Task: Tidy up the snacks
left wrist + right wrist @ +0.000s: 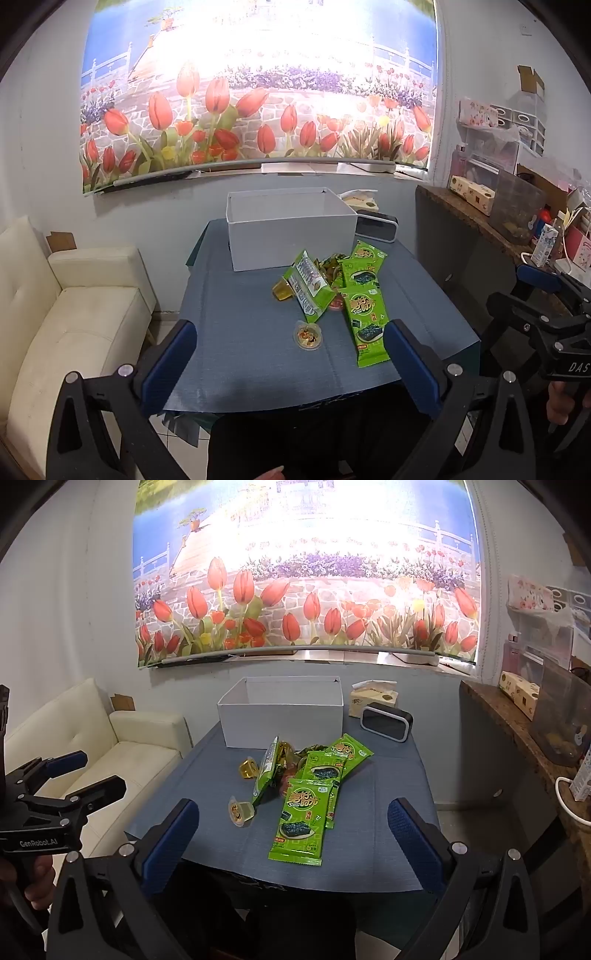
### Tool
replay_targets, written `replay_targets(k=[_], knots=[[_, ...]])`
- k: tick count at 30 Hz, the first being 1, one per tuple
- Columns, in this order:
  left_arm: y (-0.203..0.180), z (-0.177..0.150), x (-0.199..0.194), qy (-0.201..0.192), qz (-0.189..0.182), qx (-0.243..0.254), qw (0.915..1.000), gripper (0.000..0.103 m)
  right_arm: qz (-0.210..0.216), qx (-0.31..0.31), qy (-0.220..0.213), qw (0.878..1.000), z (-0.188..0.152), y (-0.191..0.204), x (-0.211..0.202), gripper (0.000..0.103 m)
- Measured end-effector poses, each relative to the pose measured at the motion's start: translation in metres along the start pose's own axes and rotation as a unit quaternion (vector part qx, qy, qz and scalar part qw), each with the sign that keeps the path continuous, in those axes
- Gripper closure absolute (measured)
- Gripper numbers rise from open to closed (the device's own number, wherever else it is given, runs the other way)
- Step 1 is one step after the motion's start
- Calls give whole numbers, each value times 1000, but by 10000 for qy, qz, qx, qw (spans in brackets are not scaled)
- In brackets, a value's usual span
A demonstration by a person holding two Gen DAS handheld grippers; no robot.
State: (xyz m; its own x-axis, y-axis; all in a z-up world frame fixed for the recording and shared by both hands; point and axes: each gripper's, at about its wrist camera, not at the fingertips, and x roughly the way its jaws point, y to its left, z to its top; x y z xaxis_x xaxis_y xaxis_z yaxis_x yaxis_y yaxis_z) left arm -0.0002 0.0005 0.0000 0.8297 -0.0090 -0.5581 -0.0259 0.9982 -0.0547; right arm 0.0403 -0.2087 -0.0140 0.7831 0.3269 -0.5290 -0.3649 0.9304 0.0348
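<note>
Several green seaweed snack packs (364, 325) (301, 819) lie piled on the blue table (251, 332) (369, 812), mixed with small jelly cups (308, 335) (241, 811) and an amber one (282, 290) (248, 769). Behind the pile stands an open white box (291, 229) (282, 710), with nothing visible inside. My left gripper (291, 363) is open over the table's near edge, short of the snacks. My right gripper (293, 843) is also open, hovering before the nearest green pack. Each gripper shows in the other's view, at the side: right gripper (546, 291), left gripper (94, 775).
A black clock (376, 225) (386, 722) and a tissue box (373, 698) sit right of the white box. A cream sofa (74, 314) (122, 746) stands left of the table. A cluttered counter (517, 206) (535, 720) runs along the right. A tulip mural covers the wall.
</note>
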Motion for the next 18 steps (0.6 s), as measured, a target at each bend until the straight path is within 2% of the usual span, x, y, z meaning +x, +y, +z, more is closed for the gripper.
replay_targets(k=[18], knots=[[0, 2, -5, -4, 45, 65, 10000, 0, 6, -7, -24, 10000, 0, -1, -1, 0]])
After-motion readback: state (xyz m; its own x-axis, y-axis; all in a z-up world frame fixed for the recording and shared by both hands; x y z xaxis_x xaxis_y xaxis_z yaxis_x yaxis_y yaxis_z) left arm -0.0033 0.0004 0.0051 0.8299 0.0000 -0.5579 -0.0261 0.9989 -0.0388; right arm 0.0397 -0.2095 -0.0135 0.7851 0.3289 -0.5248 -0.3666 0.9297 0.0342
